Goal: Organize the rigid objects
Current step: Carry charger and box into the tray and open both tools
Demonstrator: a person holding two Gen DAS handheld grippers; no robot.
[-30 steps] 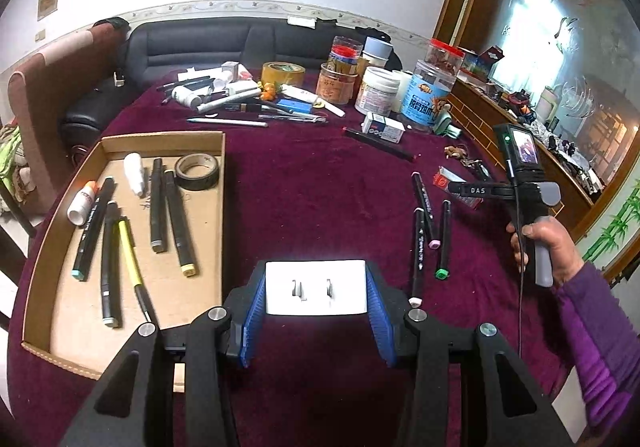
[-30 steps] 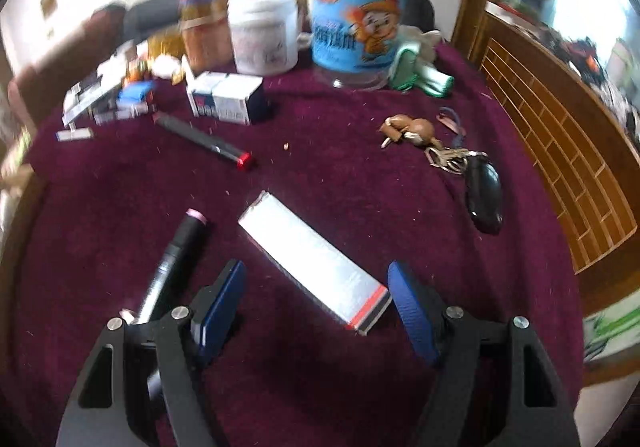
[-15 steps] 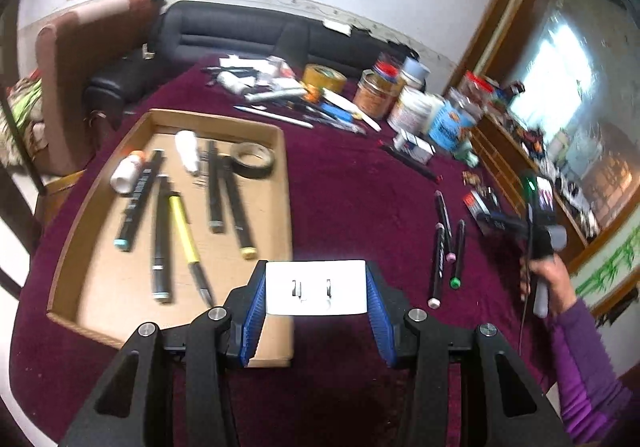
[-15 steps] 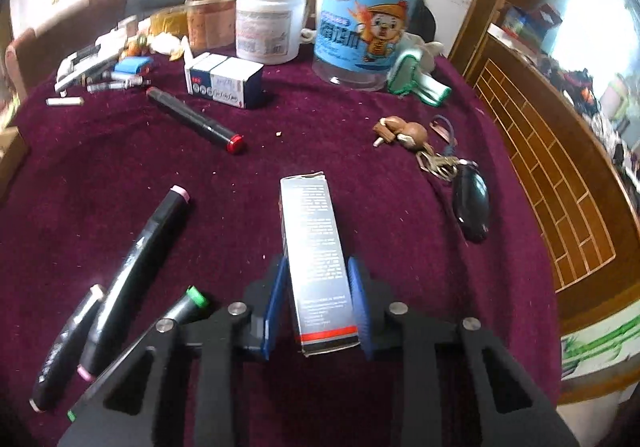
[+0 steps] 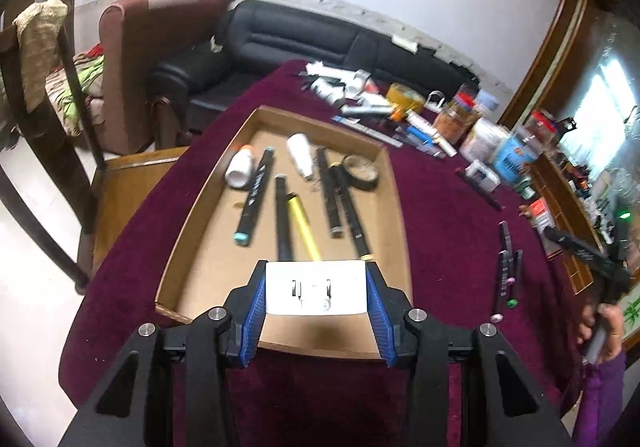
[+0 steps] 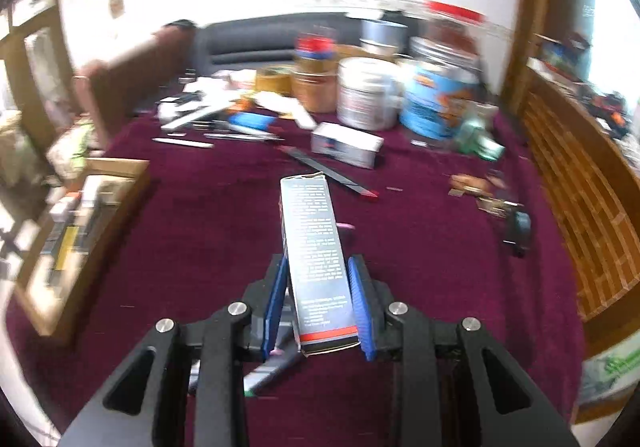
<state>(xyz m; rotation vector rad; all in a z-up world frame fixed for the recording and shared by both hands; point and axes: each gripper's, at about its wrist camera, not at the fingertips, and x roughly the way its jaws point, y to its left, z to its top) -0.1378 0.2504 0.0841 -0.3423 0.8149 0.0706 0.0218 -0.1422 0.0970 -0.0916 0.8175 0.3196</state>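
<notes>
Moved: both my tools have risen since a second ago.
Left tool [image 5: 316, 297]: pinching white plate [image 5: 316, 293] above cardboard tray [image 5: 200, 247], near edge.
Right tool [image 6: 318, 305]: clamped on grey box [image 6: 316, 243], lifted off counter [image 6: 420, 247].

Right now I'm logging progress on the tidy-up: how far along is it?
Partly done. Several markers, two white bottles and a tape roll already lie in the cardboard tray. In hand: the left gripper carries a white block over it; the right gripper holds a slim box. Left: markers and clutter on the cloth.
</notes>
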